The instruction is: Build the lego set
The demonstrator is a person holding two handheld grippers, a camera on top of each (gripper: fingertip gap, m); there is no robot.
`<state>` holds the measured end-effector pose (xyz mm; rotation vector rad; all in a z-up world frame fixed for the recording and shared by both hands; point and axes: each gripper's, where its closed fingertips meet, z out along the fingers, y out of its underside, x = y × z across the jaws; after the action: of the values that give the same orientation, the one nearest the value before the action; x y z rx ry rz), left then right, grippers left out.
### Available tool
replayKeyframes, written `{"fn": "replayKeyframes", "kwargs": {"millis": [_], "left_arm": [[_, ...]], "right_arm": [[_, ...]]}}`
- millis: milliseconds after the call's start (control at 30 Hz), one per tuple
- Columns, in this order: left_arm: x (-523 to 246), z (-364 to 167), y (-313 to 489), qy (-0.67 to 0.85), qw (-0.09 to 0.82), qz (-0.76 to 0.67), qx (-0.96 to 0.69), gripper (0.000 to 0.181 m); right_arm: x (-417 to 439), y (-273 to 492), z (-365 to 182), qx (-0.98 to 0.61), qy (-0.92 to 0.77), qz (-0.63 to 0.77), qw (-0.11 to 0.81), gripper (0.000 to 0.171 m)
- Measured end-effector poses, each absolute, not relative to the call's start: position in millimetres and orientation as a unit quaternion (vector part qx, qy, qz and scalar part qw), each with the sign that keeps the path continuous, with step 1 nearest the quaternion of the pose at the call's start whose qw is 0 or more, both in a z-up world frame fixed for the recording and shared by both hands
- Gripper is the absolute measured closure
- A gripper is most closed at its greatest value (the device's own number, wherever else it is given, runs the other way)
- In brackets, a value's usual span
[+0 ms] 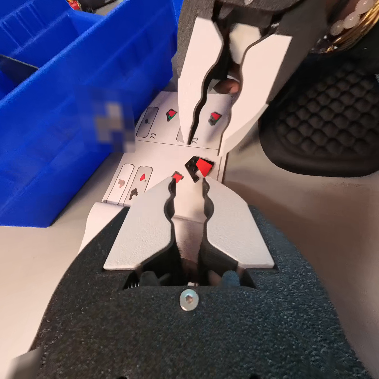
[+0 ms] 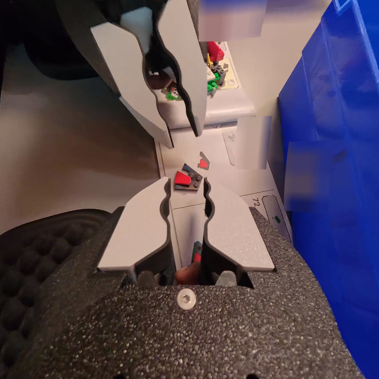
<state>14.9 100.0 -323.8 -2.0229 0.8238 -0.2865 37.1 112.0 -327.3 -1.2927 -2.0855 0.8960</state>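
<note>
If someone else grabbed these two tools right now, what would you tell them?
Left hand-held gripper: open, empty, tips just short of the black-and-red piece.
Right hand-held gripper: open, empty, facing the same piece from the opposite side.
The piece lies on the open instruction booklet, beside the blue bin. A partly built model sits farther along the booklet.
Done: a red tile sits on the black plate. Left: pick it up and add it to the model.

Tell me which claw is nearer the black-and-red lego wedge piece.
Right. The right claw has the black-and-red lego wedge piece between its open fingertips; the left claw stops just short, opposite.
</note>
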Motion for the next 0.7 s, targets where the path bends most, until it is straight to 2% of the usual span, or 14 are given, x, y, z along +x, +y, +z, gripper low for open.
{"fn": "replayKeyframes", "kwargs": {"millis": [267, 700], "left_arm": [[28, -335, 96, 0.349, 0.424, -0.141, -0.823, 0.154], [30, -339, 93, 0.364, 0.414, -0.138, -0.822, 0.152]], "right_arm": [[38, 96, -330, -0.452, -0.785, 0.295, 0.305, 0.159], [36, 100, -345, -0.487, -0.773, 0.298, 0.277, 0.150]]}}
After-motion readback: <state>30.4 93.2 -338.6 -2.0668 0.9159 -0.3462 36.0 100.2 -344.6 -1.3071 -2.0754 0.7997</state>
